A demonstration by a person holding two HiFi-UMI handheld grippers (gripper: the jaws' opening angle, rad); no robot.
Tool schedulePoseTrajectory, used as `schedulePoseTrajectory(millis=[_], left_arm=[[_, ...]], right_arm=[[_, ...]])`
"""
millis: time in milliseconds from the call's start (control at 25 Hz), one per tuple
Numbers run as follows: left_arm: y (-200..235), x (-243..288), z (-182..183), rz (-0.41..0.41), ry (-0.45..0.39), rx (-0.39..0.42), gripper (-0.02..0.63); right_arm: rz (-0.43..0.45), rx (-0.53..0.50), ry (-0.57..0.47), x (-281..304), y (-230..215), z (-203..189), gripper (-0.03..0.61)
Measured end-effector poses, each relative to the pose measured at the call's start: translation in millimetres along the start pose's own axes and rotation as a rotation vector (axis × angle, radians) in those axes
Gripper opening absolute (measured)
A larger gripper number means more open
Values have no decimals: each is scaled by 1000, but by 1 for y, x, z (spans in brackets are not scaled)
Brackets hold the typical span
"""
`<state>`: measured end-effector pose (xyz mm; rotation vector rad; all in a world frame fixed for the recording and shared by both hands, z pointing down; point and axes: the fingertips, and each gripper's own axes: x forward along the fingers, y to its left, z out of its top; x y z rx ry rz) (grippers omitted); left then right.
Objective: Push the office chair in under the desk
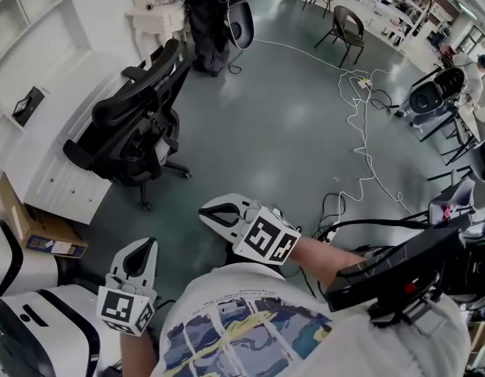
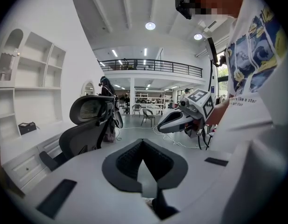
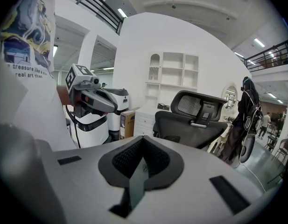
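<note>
left gripper [image 1: 140, 259] jaws closed, empty, right gripper [image 1: 218, 213] jaws closed, empty, office chair [image 1: 136, 120] well apart, backrest toward white desk [image 1: 61, 171]

Bright, even ceiling lights [image 2: 150, 26]; both gripper views bend strongly at darkened edges.

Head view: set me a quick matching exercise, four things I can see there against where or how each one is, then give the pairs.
Things:
1. office chair
2. cardboard box
3. white cable
4. left gripper

Places or states:
A. trails across the floor at the right
B. jaws shut, nothing in them
C. stands by the white desk at the upper left
D. at the left edge, beside the drawers

Pairs: 1-C, 2-D, 3-A, 4-B.
</note>
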<state>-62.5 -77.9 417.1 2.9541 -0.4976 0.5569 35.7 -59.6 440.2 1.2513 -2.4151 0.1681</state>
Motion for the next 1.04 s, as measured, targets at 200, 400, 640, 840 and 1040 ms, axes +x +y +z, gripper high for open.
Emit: schedulePoseTrajectory(millis=[200,400,640,840,1040], left_arm=[[2,1,-2,-4,8,-1,12],[4,3,-3,-12,14,-6,12],[7,5,-7,-23,18,-10,12],[11,8,-9,-32,26,-12,12],[12,14,-12,-42,36,-13,12]], right_arm=[[5,3,3,4,-1,-2,25],[8,9,12,7,-1,-4,25],[10,10,16,11,-1,-4,25],[10,15,26,14,-3,-7,25],[13,14,35,17,-7,-10,25]])
